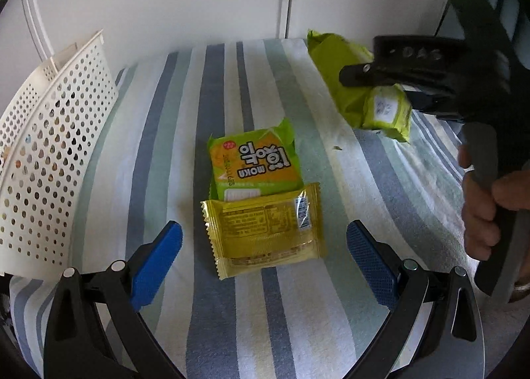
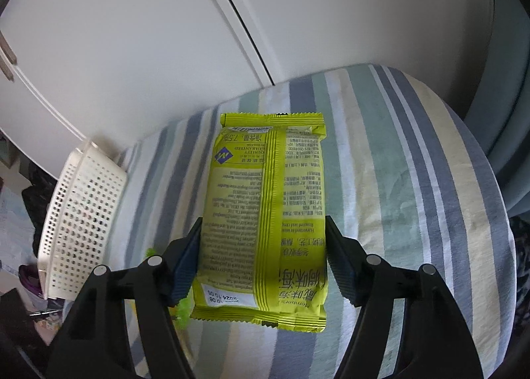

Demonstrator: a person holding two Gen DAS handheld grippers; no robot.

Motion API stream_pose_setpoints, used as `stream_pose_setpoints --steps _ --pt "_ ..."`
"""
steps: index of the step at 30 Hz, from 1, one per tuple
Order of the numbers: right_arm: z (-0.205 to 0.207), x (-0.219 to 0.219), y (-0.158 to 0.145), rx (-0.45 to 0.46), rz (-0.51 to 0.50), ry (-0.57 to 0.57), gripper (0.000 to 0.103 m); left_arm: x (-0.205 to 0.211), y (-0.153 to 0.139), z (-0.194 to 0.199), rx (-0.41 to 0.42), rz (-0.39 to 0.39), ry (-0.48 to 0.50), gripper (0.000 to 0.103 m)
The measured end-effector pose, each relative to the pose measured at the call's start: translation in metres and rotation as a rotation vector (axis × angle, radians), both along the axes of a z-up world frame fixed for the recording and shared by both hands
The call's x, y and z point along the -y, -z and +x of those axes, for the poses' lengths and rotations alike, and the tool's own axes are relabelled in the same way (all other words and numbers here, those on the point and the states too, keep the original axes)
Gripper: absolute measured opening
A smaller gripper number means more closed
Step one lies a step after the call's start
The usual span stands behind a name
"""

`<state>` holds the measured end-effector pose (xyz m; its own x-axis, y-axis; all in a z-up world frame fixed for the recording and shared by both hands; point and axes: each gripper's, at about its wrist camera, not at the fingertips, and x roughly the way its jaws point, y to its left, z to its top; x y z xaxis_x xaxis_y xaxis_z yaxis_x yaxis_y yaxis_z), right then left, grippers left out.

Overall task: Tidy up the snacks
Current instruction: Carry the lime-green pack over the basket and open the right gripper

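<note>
Two white cabinet doors are filling the background behind a striped cloth that is covering the whole work surface in blue, grey, green and cream bands. Off to the left edge of that cloth, a white perforated basket is standing tilted against the wall; blurred shapes are showing through its holes, and what they are cannot be told. Nothing is standing between the basket and the snacks. On the right side, a person's hand is gripping the handle of the right gripper, whose blue pads are pressing against both long edges of a lime-green seaweed packet, holding it above the cloth with its printed back facing the camera. In the left wrist view this packet is partly covered by the black body of that gripper, and its near end is blurred. The left gripper is hanging spread wide with nothing between its pads, just short of a yellow snack pack lying flat at the middle of the cloth. Touching the far edge of that pack, and partly overlapped by it, an orange and green snack packet is lying flat. A tiny green crumb is sitting on the cloth between them and the held packet.
</note>
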<state>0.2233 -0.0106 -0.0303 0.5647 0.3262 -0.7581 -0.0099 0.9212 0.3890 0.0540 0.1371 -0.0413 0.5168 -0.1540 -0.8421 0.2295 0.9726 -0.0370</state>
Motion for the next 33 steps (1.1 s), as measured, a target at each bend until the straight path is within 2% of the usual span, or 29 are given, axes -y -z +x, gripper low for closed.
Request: stream_pose_setpoints --steps 6,12,19,23,28,33 --pt "-0.015 -0.007 -0.024 0.072 0.033 -0.032 0.068 -0.019 -0.01 -0.009 0.018 -0.036 -0.021 0.101" --pt "-0.035 -0.033 -0.048 0.128 0.062 -0.099 0.068 -0.054 -0.034 -0.034 0.096 -0.081 -0.06 0.101" --pt "-0.033 -0.113 -0.088 0.163 0.06 -0.258 0.069 -0.099 -0.043 -0.071 0.154 -0.128 -0.122 0.1" --pt "-0.029 -0.184 -0.114 0.188 0.014 -0.365 0.069 -0.132 -0.046 -0.096 0.192 -0.159 -0.168 0.1" --pt "-0.02 -0.261 -0.121 0.175 -0.014 -0.445 0.069 -0.166 -0.06 -0.115 0.247 -0.138 -0.198 0.1" --pt "-0.016 -0.306 -0.112 0.154 -0.063 -0.47 0.069 -0.195 -0.069 -0.124 0.31 -0.108 -0.249 0.1"
